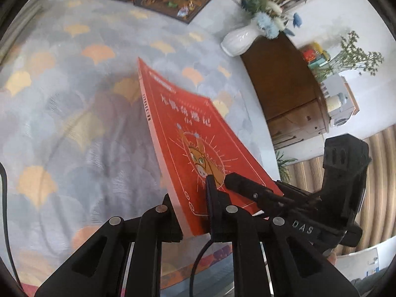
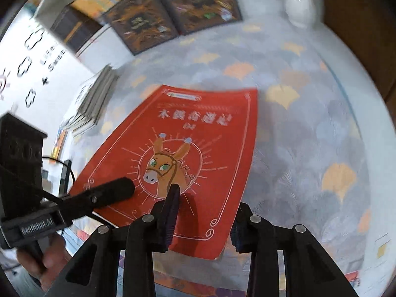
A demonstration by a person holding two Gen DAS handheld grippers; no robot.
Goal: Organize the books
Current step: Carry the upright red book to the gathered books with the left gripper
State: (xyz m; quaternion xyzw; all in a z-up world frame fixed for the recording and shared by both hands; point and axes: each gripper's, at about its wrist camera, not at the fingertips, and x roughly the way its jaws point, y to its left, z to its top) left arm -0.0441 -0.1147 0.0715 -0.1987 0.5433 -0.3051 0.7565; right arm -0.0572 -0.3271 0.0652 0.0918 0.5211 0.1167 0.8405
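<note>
Evidently the step in hand is picking one book up off the desk (image 1: 74, 86) to carry it to its place. In the left wrist view, the red book (image 1: 198, 136) stands tilted on edge, clear of the patterned cloth, below and left of the white vase (image 1: 237, 42). The left tongs (image 1: 191, 212) are clamped on its near bottom edge, one finger behind the pages and one on the cover. A black finger comes in from the right and lies on the cover beside the donkey drawing. In the right wrist view, the book faces the camera, well below and left of the vase. Its near right corner sits between the fingers of the right tongs (image 2: 208, 198). One finger lies over the cover, while the other stands just beside the right edge. A clear gap shows between them, and whether both pads press on the book I cannot tell. A stack of books (image 2: 94, 99) lies at the desk's edge, far left of the vase, and two dark books (image 2: 148, 22) lie flat nearer to it. Next, I judge, the right tongs need a firm bite so both hands can carry the book level to the stack, without the cover bending or slipping.
</note>
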